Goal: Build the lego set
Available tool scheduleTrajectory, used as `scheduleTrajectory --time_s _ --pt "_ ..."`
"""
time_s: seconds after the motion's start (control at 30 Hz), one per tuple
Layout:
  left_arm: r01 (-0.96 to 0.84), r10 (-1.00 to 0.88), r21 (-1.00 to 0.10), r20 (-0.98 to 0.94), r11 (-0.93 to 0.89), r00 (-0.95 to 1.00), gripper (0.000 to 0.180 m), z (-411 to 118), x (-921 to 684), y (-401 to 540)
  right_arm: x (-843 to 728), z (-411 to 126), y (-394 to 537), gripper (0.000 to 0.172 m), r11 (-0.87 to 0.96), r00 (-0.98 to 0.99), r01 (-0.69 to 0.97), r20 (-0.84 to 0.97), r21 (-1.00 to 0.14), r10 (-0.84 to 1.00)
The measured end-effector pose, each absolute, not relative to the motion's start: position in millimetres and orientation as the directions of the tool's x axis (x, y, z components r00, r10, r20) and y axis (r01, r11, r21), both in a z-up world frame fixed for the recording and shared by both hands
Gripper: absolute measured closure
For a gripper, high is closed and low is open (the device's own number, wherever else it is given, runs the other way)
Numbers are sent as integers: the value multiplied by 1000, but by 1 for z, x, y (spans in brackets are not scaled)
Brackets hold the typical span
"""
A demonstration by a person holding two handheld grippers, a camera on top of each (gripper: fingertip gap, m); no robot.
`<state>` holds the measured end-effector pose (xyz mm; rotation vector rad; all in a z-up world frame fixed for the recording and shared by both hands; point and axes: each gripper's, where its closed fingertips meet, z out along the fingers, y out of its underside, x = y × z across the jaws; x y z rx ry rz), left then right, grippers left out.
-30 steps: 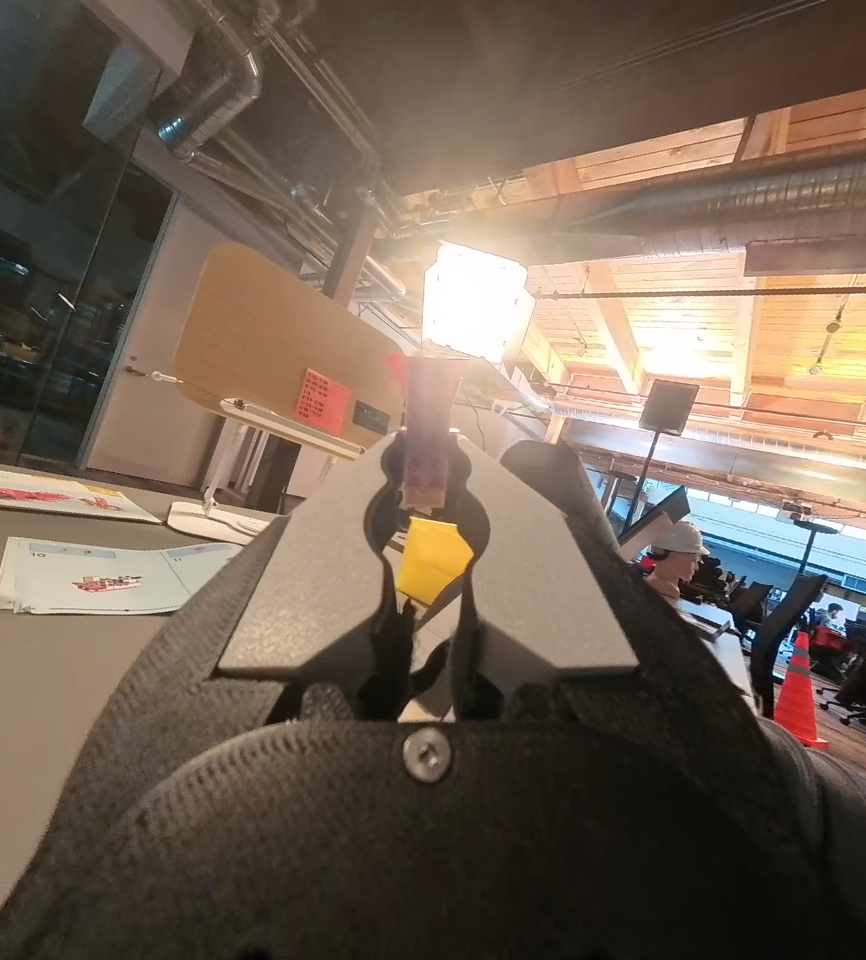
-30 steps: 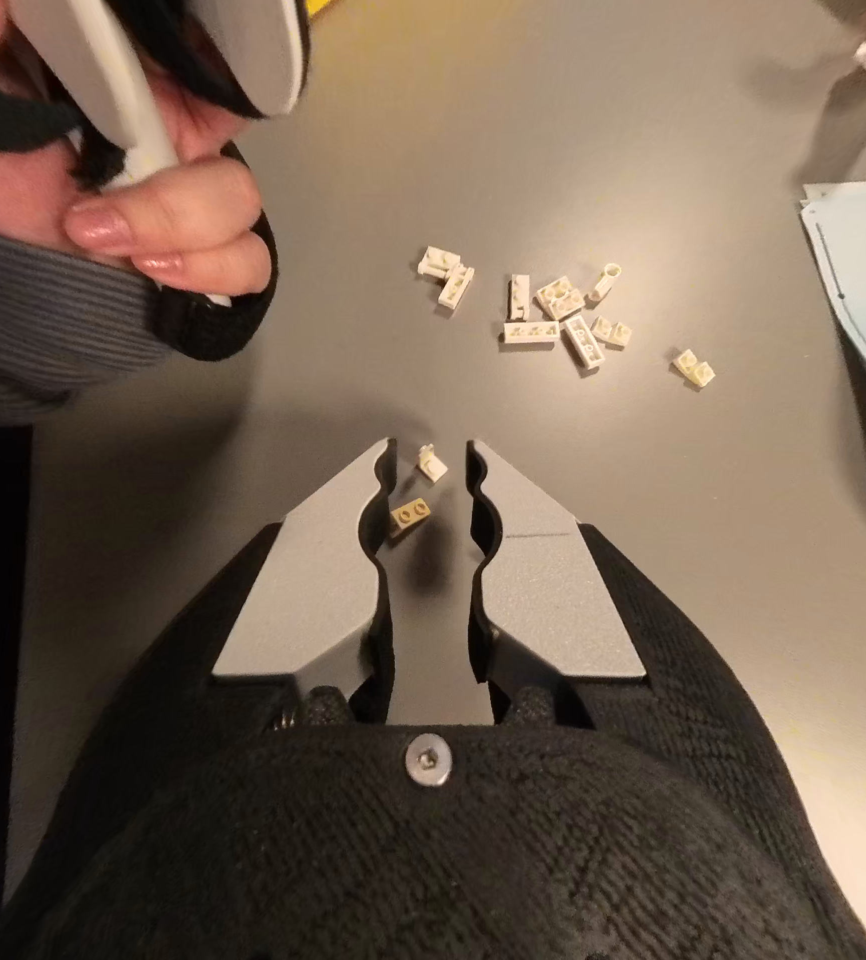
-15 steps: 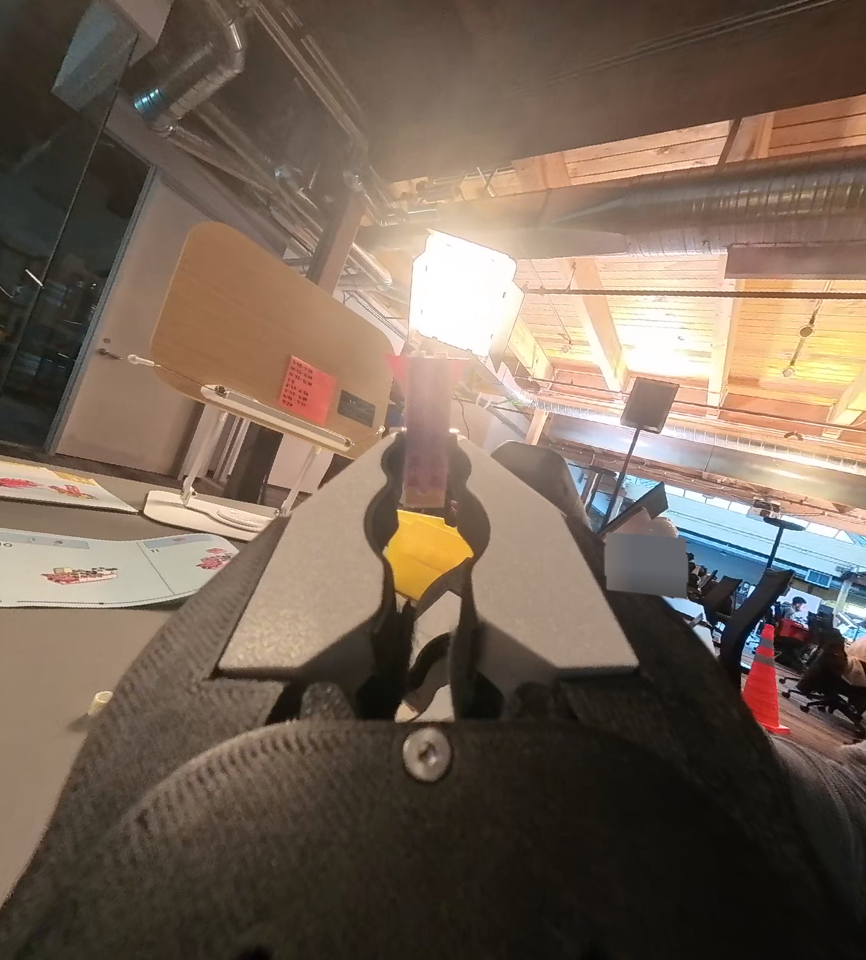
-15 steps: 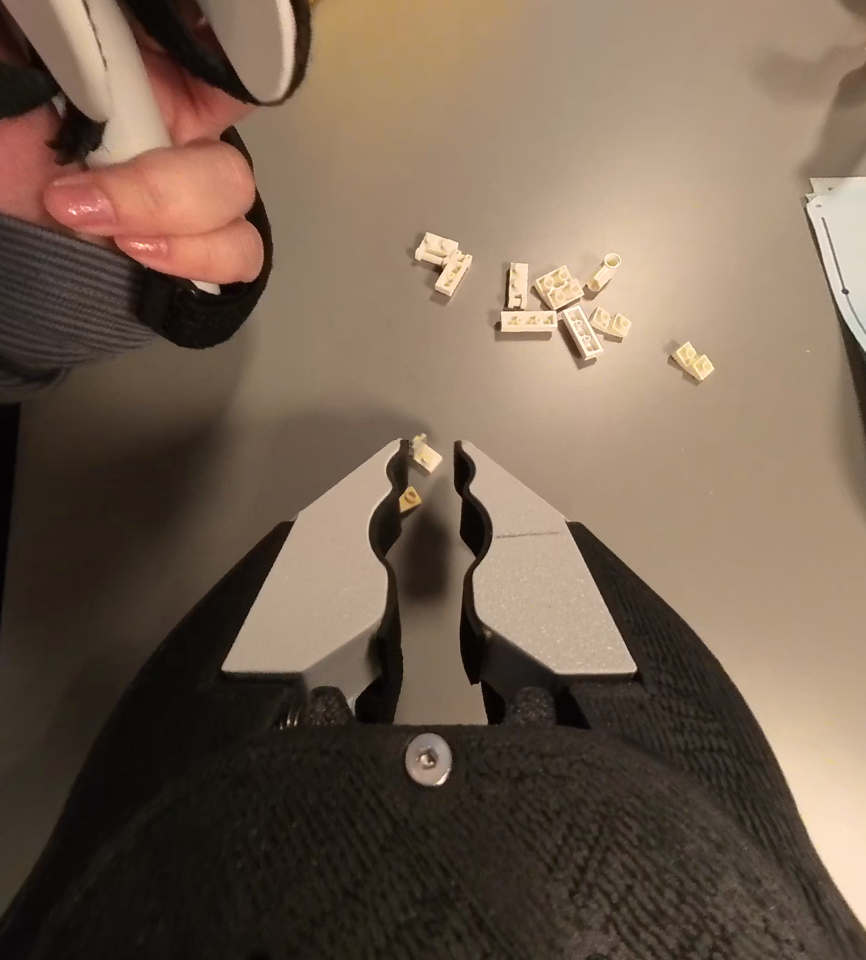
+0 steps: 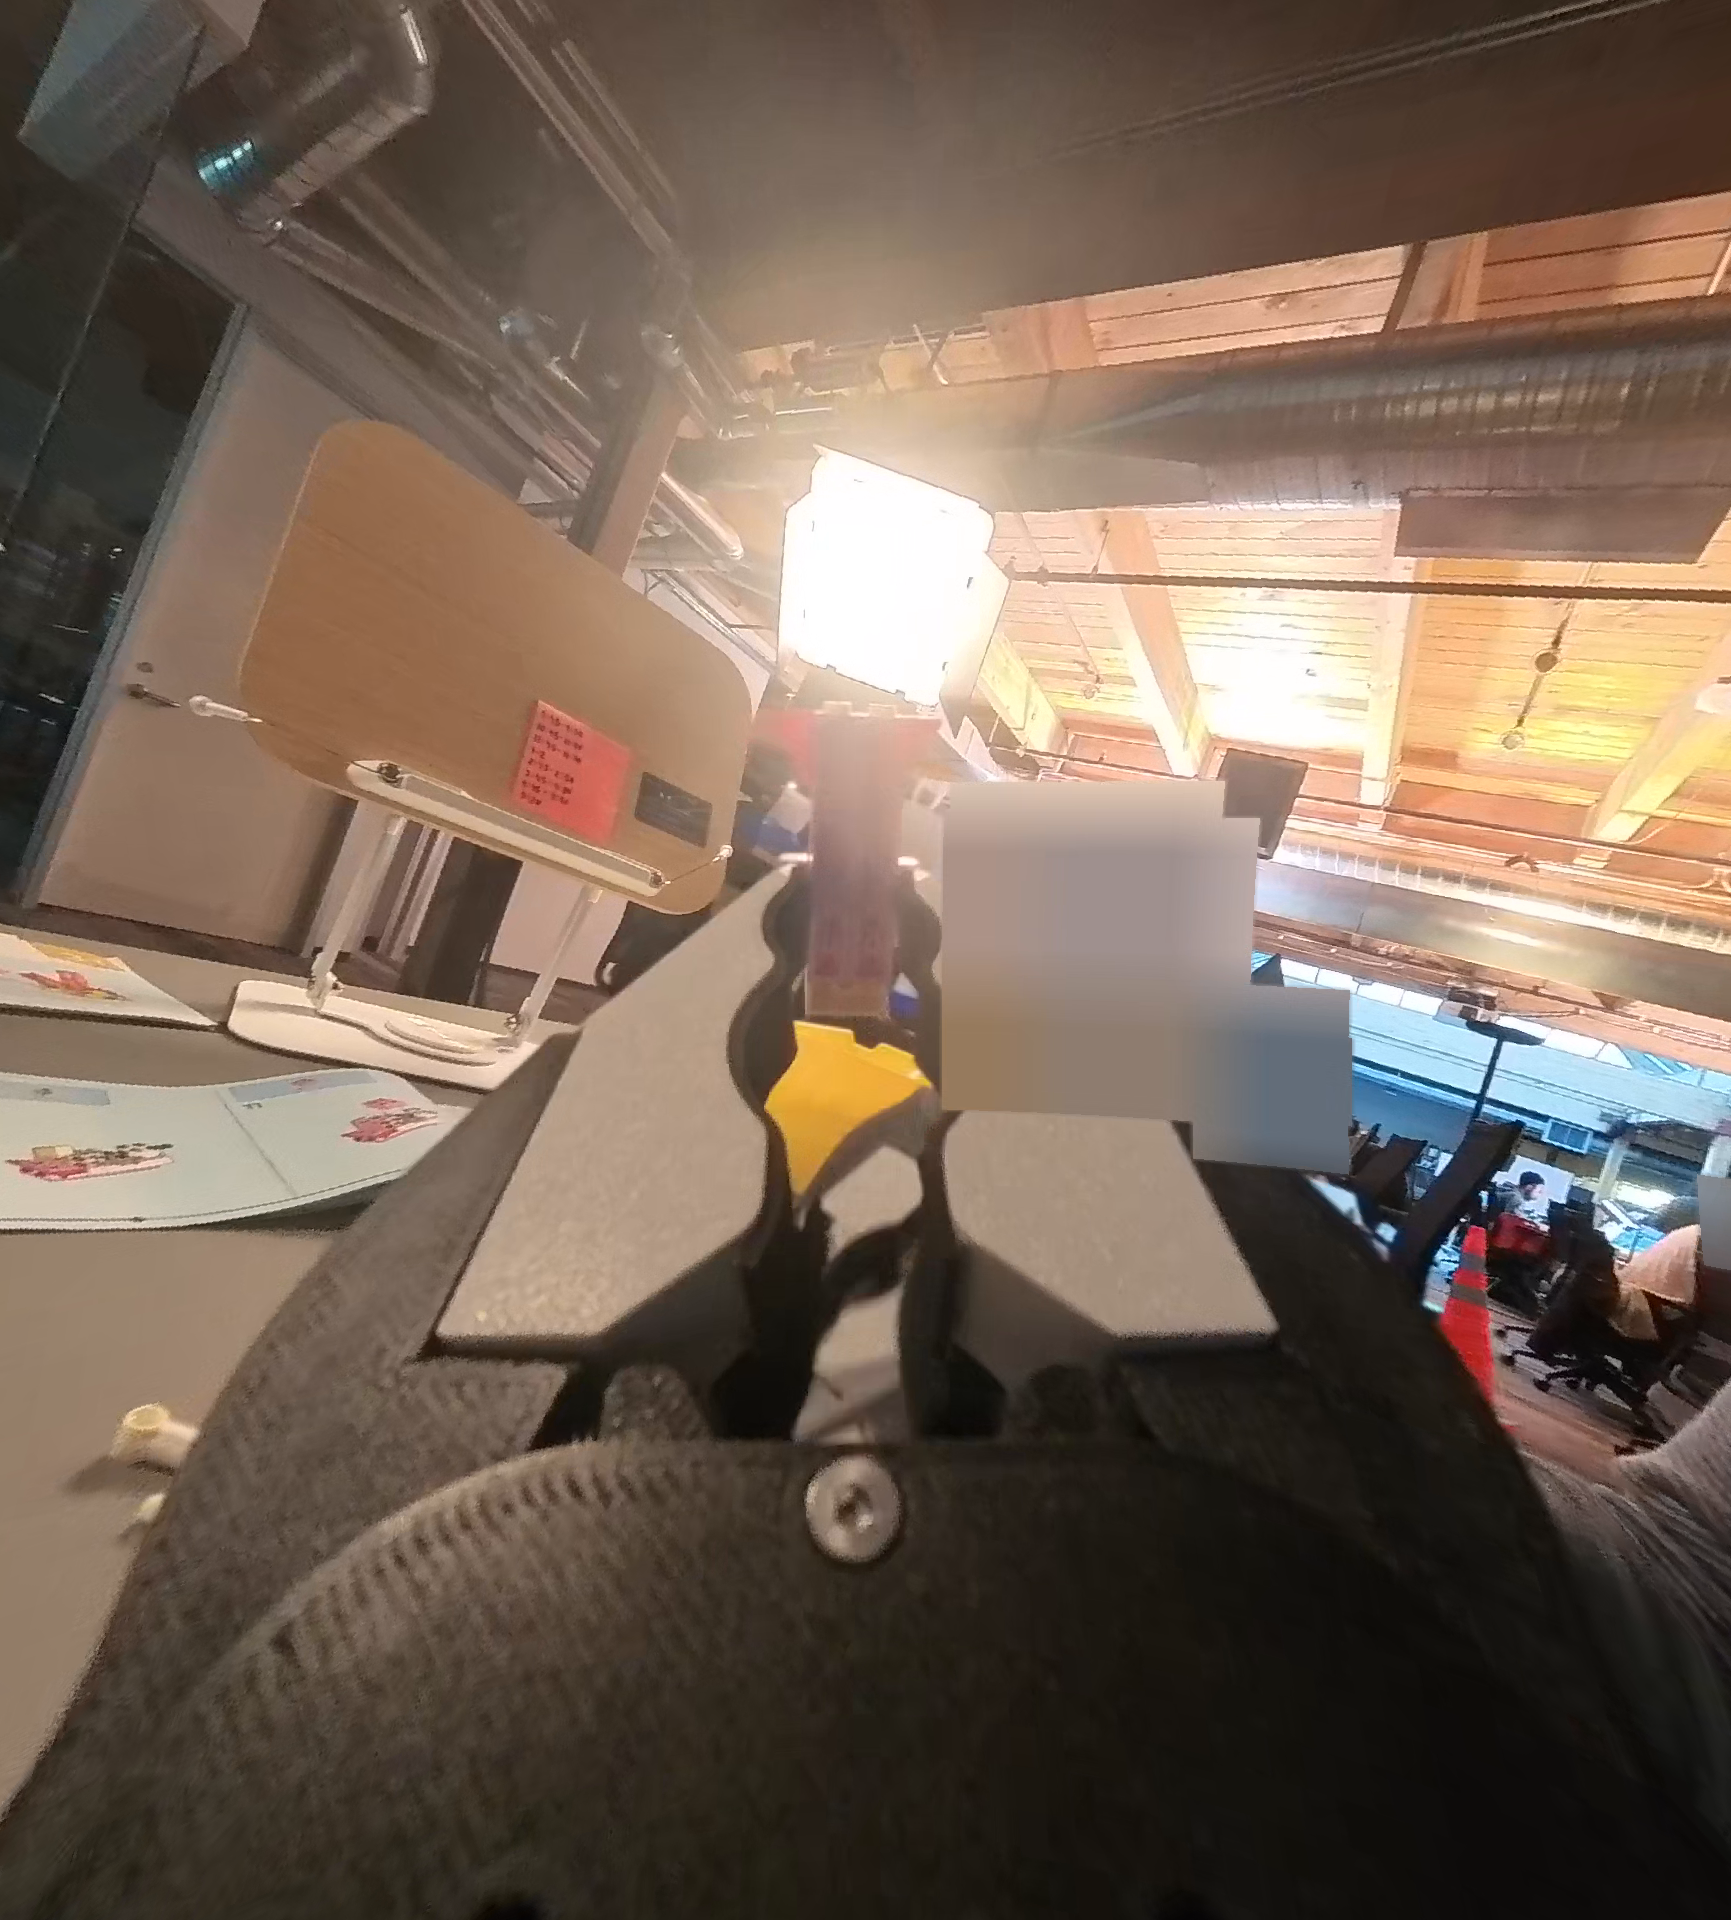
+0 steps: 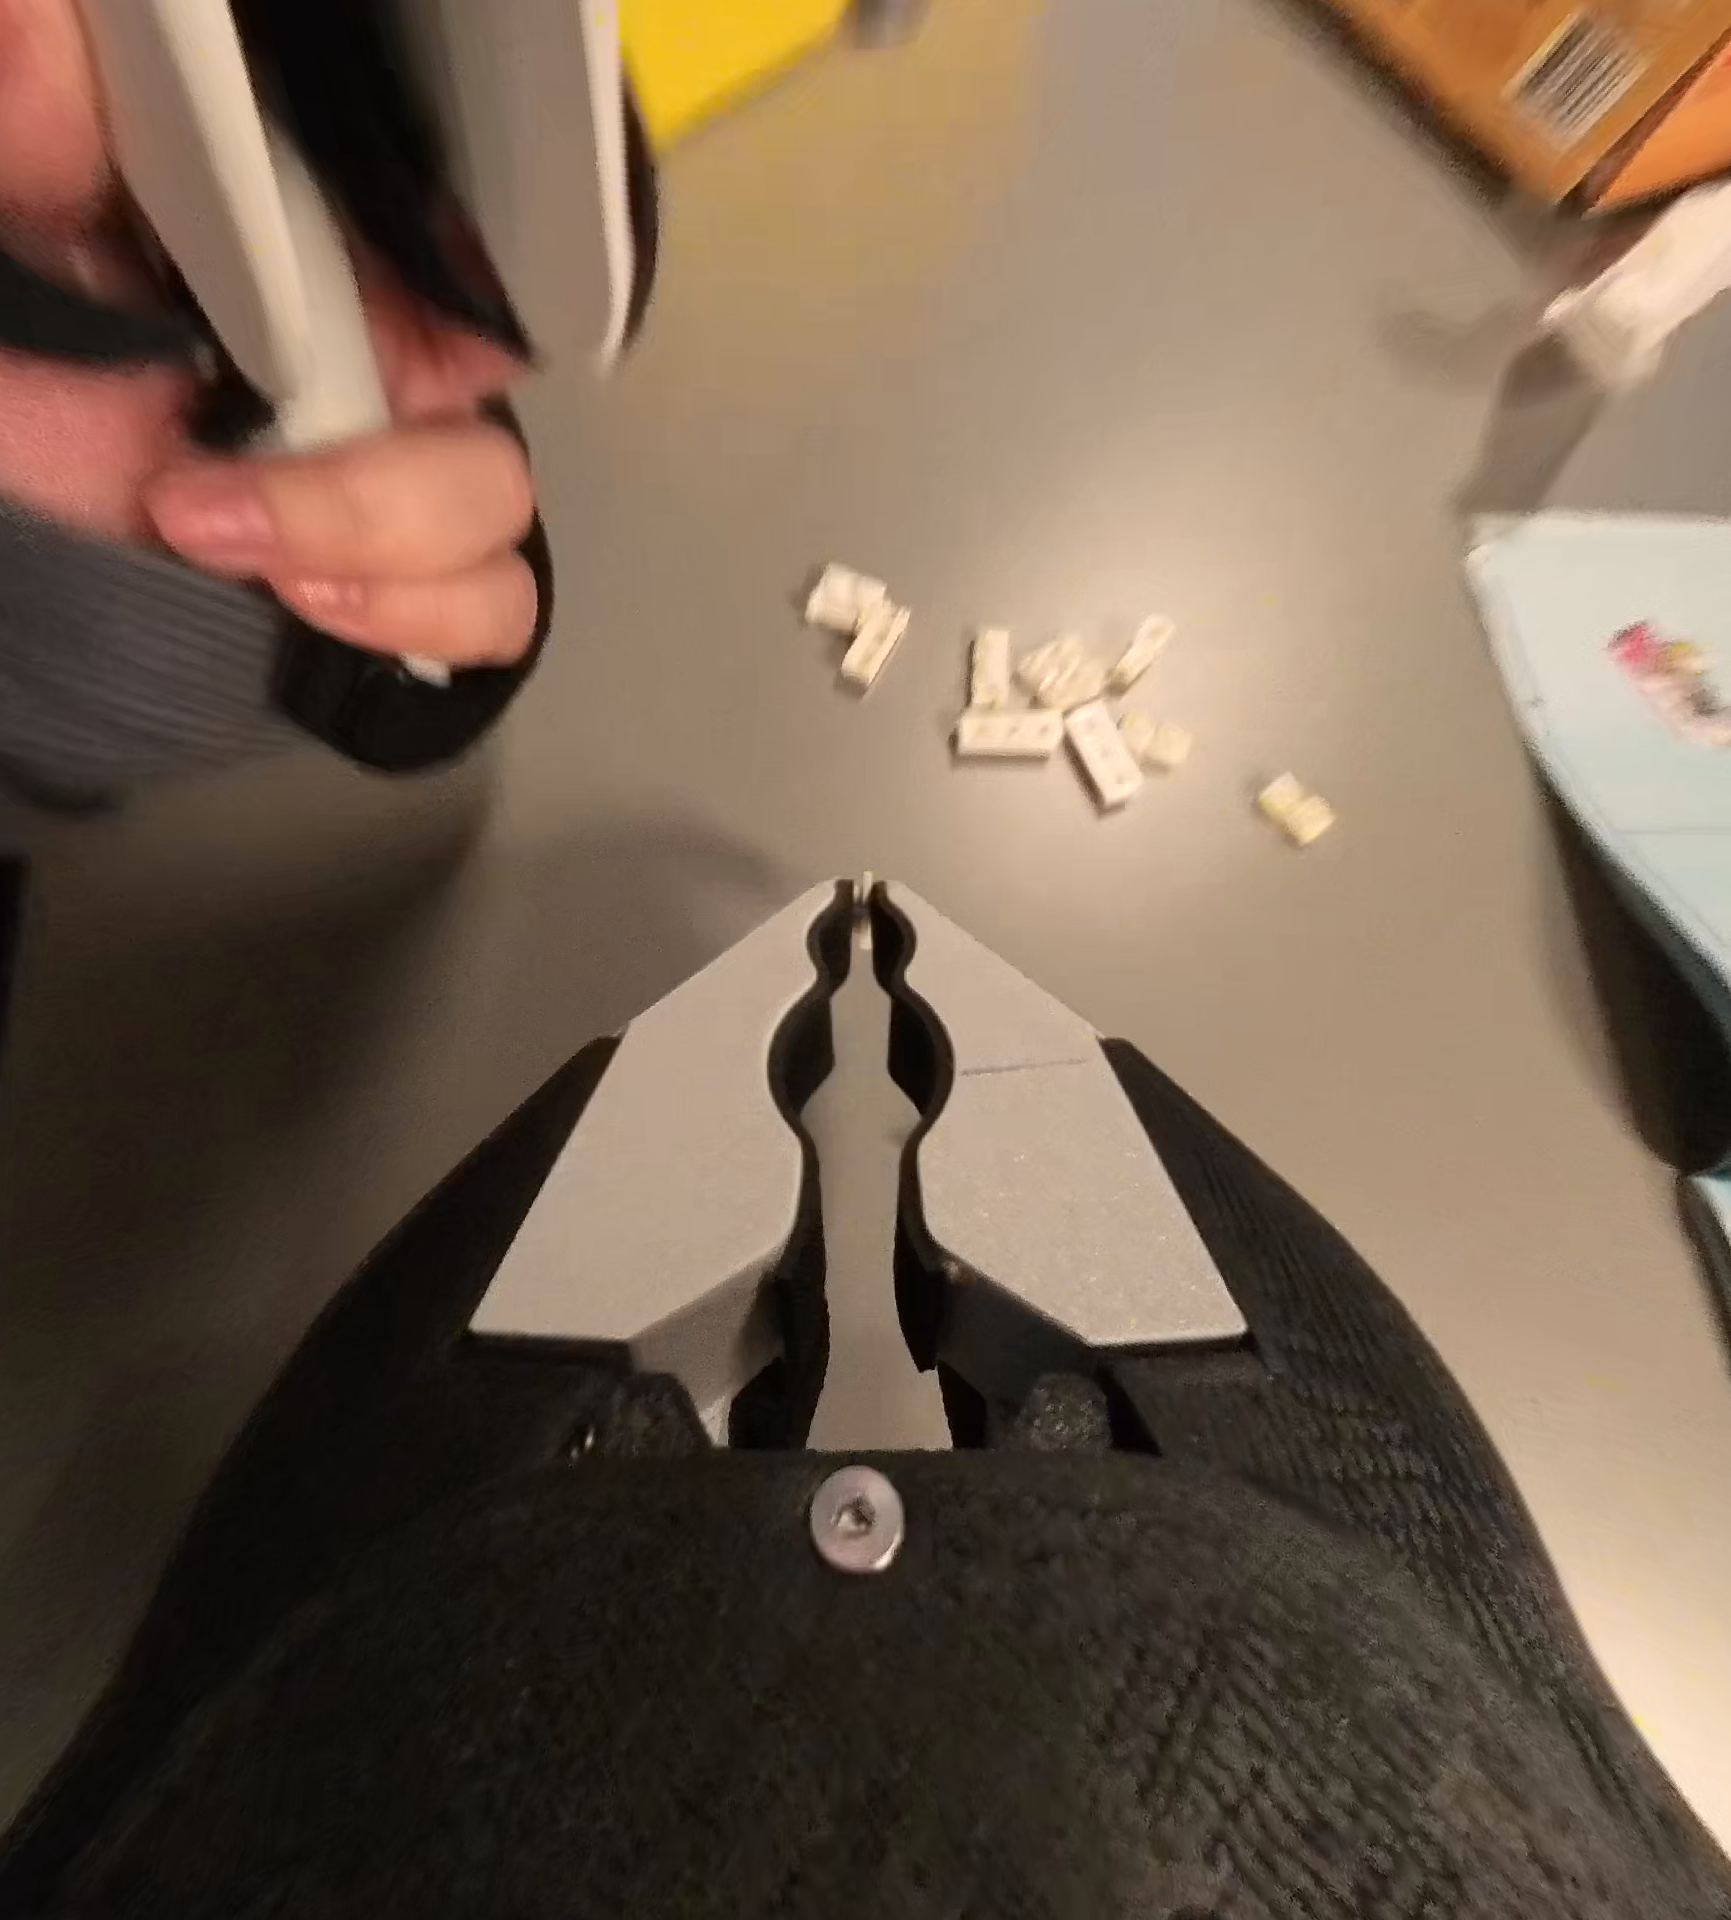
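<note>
Left gripper [image 5: 856, 883], raised off the grey table [image 6: 1048, 364], clamped on a tall red brick assembly [image 5: 853, 831] with a yellow part [image 5: 840, 1081]: likely to twist loose. Right gripper [image 6: 866, 899], above the table near the loose white bricks [image 6: 1048, 696], pinching a tiny white piece [image 6: 866, 914] by its tips: easily dropped.

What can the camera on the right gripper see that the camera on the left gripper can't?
Only the right wrist view shows the right gripper, pinched shut on a tiny white piece, the pile of little white bricks and a hand holding the other gripper.

Only the left wrist view shows the left gripper clamping a tall reddish brick build with a yellow part, plus a wooden book stand, a bright lamp and an orange cone.

Both show the grey table and the pale blue instruction booklet.
</note>
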<state>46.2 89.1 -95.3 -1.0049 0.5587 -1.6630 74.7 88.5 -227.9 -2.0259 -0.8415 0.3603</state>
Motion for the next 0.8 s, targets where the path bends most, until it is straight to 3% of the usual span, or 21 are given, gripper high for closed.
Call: scheduleTrajectory --time_s 0.03,0.13,0.23,0.3,0.8 --pt "544 -936 -769 338 -335 -98 165 -95 46 88 77 -209 91 171 -331 742 346 40 -878 669" --pt "546 -928 -752 330 -370 -175 165 -91 46 80 76 -134 79 171 -101 680 0 -74 -995 730" --pt "531 -910 -740 309 -413 -277 165 -86 46 67 78 -77 49 171 25 504 -330 -153 -944 850" --pt "504 -892 -743 297 -440 -340 165 -85 49 58 78 -63 37 171 27 413 -430 -170 -902 895" --pt "410 -879 -808 253 -422 -405 165 -92 64 35 64 -68 35 172 -31 323 -462 -201 -886 925"
